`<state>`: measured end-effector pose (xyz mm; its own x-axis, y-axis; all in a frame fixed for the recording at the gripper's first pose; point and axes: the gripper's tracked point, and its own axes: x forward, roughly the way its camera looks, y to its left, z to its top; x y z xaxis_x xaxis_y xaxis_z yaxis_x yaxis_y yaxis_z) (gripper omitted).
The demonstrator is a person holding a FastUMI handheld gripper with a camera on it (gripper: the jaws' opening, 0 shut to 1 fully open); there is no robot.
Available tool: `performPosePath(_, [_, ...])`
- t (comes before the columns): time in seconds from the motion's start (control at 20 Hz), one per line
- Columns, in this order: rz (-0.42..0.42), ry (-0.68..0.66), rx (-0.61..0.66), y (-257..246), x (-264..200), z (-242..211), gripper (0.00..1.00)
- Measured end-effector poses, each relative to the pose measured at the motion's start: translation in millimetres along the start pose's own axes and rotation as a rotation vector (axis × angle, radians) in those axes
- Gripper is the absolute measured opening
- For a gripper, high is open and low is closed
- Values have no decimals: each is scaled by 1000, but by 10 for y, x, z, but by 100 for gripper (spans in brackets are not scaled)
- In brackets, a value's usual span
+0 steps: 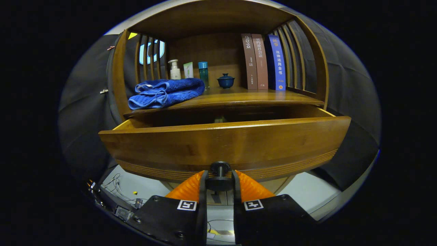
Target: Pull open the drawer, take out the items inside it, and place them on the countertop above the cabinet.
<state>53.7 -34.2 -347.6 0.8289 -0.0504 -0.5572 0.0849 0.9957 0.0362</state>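
Claw (219, 177) closed on the drawer knob (219, 169), one finger pressing each side; drawer (225, 143) pulled partly open directly ahead of the claw; surface (239, 97) above it carries a folded blue towel (166, 92), bottles (175, 70), a lidded cup (225, 81) and upright books (263, 61)

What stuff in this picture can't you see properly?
- Inside of the drawer: gripper view, its tall front panel hides it; a small object peeks over the edge, too dark to identify.
- Knob: the gripper is shut on it, fingers covering its sides.
- Towel: hides the bottom of the pump bottle and the box.
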Motion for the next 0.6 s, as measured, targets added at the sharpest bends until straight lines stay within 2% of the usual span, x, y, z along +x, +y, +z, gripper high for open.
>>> performPosePath(0.4, [14,70,41,3,-626,-329,35])
performPosePath(0.6, [21,98,44,-12,-765,-505,35])
